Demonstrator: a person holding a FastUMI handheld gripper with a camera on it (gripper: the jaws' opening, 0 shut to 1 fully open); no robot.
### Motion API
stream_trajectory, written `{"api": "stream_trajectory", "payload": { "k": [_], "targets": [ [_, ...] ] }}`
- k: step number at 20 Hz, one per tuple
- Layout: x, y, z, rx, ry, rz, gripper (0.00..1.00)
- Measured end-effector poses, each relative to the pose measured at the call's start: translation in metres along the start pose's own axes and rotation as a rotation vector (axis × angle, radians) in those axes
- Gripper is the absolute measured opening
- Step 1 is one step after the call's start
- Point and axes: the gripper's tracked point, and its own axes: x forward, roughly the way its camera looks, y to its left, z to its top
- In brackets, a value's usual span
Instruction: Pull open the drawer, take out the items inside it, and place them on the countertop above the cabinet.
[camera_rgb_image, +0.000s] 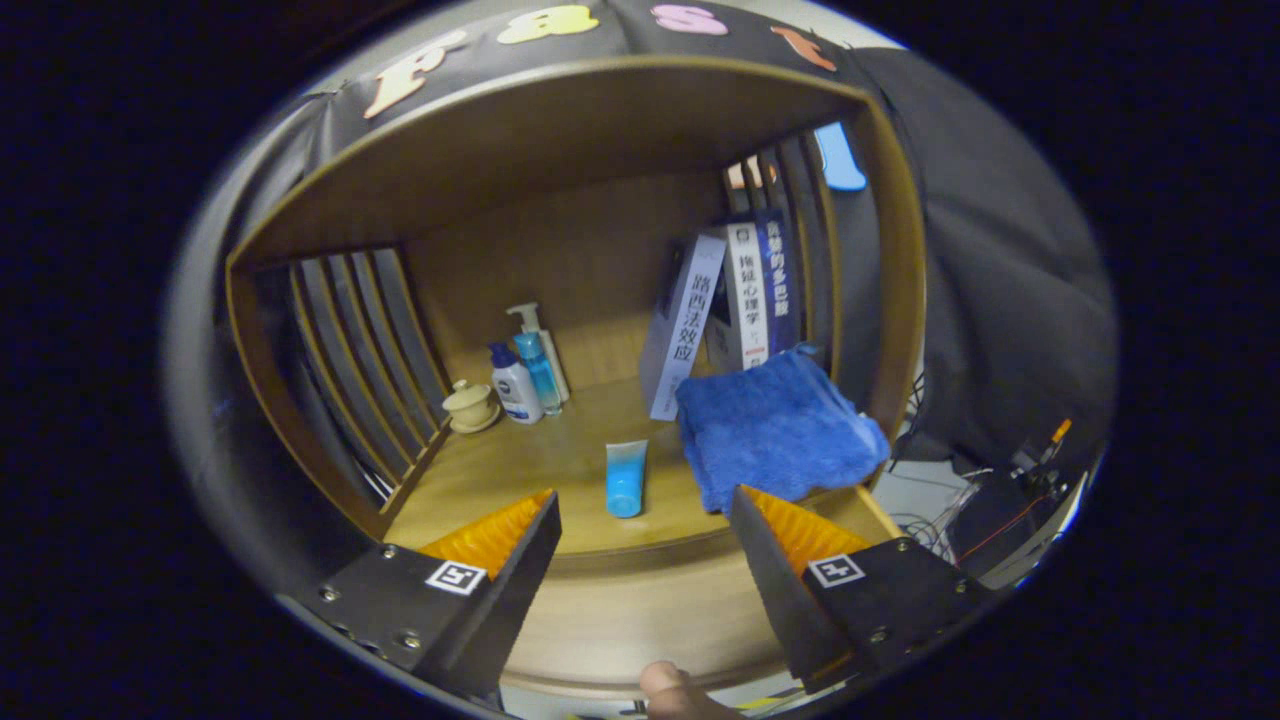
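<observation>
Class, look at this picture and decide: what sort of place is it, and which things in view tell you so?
Probably a staged household booth: a wooden shelf unit against black cloth holds books, toiletry bottles, a folded blue towel and a blue tube. The gripper is open in front, holding nothing.

A staged booth, seemingly; a wooden shelf unit (560, 130) with books (745, 290); loose cables (940, 500) beside it.
</observation>
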Motion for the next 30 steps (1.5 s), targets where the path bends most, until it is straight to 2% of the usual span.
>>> {"api": "stream_trajectory", "payload": {
  "k": [5, 12, 20, 24, 30],
  "targets": [
    [-0.074, 0.006, -0.022, 0.006, -0.014, 0.053, 1.0],
    [-0.125, -0.018, -0.1, -0.022, -0.032, -0.004, 1.0],
    [-0.116, -0.005, -0.229, -0.058, 0.061, 0.053, 1.0],
    [-0.107, -0.01, -0.266, -0.068, 0.051, 0.039, 1.0],
    [-0.098, -0.015, -0.291, -0.168, -0.011, 0.007, 1.0]
  ]
}}
